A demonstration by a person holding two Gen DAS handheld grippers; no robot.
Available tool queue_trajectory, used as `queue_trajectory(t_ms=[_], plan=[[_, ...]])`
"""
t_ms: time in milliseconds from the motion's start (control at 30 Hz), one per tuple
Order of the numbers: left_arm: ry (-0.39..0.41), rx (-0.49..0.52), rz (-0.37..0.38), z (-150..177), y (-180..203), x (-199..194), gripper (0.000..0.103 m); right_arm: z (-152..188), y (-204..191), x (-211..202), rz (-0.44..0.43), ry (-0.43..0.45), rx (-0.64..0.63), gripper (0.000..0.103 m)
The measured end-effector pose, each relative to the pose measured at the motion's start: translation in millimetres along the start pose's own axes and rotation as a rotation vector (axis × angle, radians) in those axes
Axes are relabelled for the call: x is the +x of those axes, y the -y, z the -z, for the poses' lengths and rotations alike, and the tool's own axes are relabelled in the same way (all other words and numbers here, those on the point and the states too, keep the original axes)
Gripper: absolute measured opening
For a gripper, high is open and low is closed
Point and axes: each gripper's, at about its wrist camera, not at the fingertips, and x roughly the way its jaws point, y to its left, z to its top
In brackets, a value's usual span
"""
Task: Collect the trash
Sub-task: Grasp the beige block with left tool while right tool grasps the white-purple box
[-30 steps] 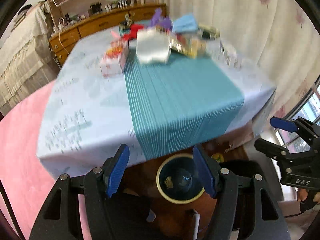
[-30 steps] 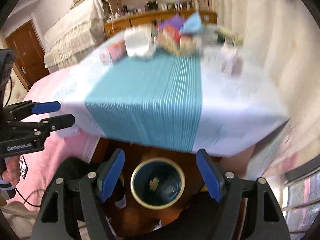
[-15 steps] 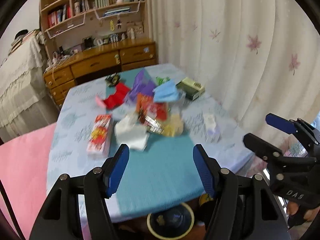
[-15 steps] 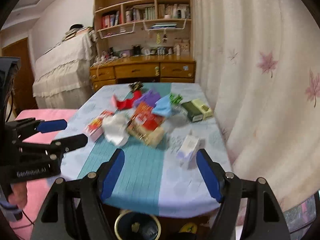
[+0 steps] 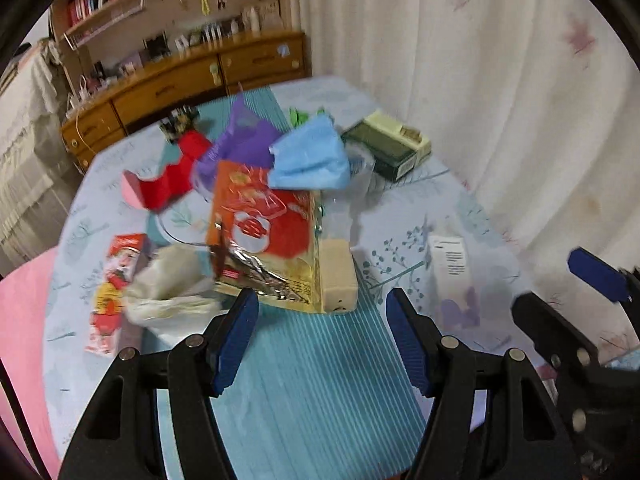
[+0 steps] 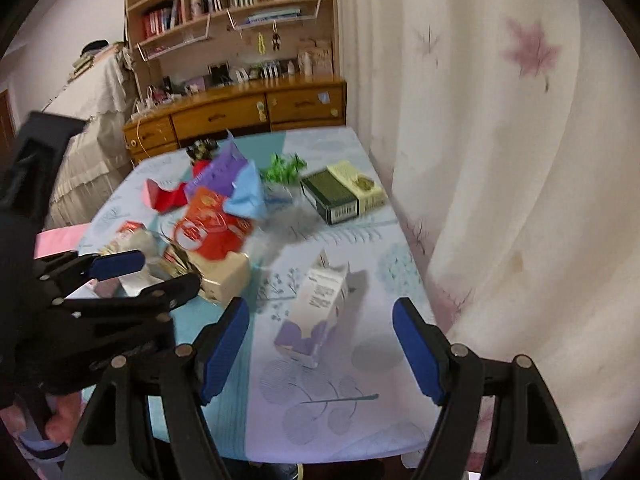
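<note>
Hovering above the near end of the table (image 5: 472, 184), both grippers are empty, their blue-padded jaws spread wide apart. The left gripper (image 5: 322, 338) points at a heap of trash in the middle of the cloth: a red and gold snack bag (image 5: 264, 236) lies on top, its torn foil end facing the camera, with a beige box (image 5: 338, 276) touching its right edge and a crumpled white bag (image 5: 172, 284) just beside its left. Left of that lies a flat red and white pack (image 5: 114, 284). Farther back sit a blue wrapper (image 5: 312, 160), a purple wrapper (image 5: 244, 140) and a red wrapper (image 5: 168, 178), all overlapping or touching. A dark green and cream box (image 5: 386, 146) rests apart at the far right, near the curtain (image 5: 500, 80). The right gripper (image 6: 320, 352) hangs over a white and purple carton (image 6: 316, 304), which lies on its side on the pale cloth, well apart from the heap and between the two spread fingers in that view. A green scrap (image 6: 284, 170) lies beyond the blue wrapper, near the far edge. The left gripper shows at the left of the right wrist view, close to the heap. A wooden dresser (image 6: 240, 114) with shelves (image 6: 224, 4) above it stands behind the table.
</note>
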Motion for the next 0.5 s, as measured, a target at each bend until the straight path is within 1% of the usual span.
queue_trajectory(t_ms=[200,233,267,333,400,467,500], plan=[[-0.047,-0.009,0.009,-4,4,38,0.064,7,4,29,-0.009,-0.041,0.008,0.075],[-0.048,-0.005,0.010,-5,5,42,0.060,9,4,34,-0.012,-0.049,0.006,0.075],[-0.051,0.002,0.003,-5,6,46,0.054,10,3,38,-0.016,-0.058,0.005,0.075],[-0.066,0.006,0.004,-7,6,54,0.051,13,3,47,-0.014,-0.074,0.010,0.075],[-0.085,-0.005,0.011,-9,5,62,0.044,15,4,56,-0.024,-0.096,0.017,0.075],[-0.102,-0.011,0.022,-10,5,69,0.034,19,2,63,-0.030,-0.110,0.022,0.075],[-0.106,-0.012,0.028,-9,5,71,0.032,21,1,66,-0.029,-0.117,0.022,0.075]])
